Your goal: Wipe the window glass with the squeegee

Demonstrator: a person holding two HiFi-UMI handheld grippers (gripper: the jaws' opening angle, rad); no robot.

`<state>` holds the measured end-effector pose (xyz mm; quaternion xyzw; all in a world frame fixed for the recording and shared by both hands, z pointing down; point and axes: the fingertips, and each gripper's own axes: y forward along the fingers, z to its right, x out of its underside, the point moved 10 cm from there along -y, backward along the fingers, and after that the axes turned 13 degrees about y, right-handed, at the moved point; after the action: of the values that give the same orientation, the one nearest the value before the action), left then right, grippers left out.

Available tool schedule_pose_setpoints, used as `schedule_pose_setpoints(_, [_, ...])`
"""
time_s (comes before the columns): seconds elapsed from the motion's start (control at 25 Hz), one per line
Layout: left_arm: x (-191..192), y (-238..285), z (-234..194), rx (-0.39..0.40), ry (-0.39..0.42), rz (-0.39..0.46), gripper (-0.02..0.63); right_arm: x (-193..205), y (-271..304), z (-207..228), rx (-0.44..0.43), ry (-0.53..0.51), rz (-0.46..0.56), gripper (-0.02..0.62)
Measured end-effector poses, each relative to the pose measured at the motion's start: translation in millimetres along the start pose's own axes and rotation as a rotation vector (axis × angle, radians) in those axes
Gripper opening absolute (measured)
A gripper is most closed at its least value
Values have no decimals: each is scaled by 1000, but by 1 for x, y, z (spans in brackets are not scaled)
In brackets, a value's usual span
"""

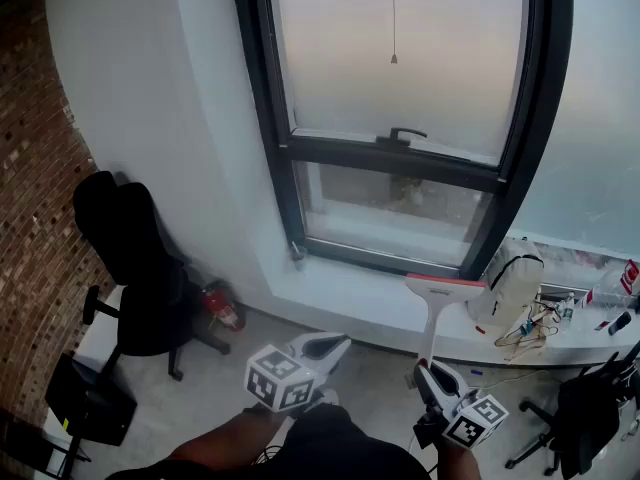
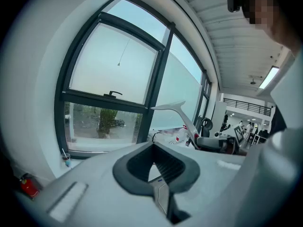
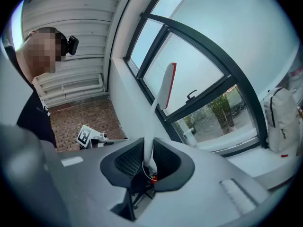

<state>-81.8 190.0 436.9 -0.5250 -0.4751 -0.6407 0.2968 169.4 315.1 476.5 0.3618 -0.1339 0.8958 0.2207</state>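
Observation:
The squeegee (image 1: 444, 288) is white with a red-edged blade; its blade hovers in front of the sill, below the window's lower pane (image 1: 392, 208). My right gripper (image 1: 432, 372) is shut on its handle, which runs up between the jaws in the right gripper view, where the squeegee (image 3: 163, 86) stands apart from the glass (image 3: 191, 74). My left gripper (image 1: 322, 346) is low and to the left, shut with nothing in it. The left gripper view shows its own tip (image 2: 152, 144), the squeegee (image 2: 177, 109) to the right and the window (image 2: 109, 65) ahead.
A black frame bar with a window handle (image 1: 405, 133) splits the two panes. A white backpack (image 1: 506, 283), bottles and cables lie on the sill (image 1: 350, 293) at right. A black office chair (image 1: 140, 268) and a red extinguisher (image 1: 222, 308) stand at left by the brick wall (image 1: 30, 218).

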Motion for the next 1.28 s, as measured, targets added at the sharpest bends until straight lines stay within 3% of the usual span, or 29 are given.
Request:
schedule_pose_setpoints(0.48, [-5, -1, 10, -2, 22, -7, 0, -5, -7, -1, -11, 2, 9, 83])
schedule_pose_setpoints(0.64, [-7, -1, 10, -7, 31, -14, 0, -9, -7, 2, -75, 85, 20, 87])
schedule_pose_setpoints(0.92, [-5, 4, 4, -8, 23, -12, 0, -6, 5, 5, -138, 93, -13, 87])
schedule_pose_setpoints(1.28, [7, 1, -51, -54, -26, -14, 0, -11, 65, 28, -138, 147, -39, 87])
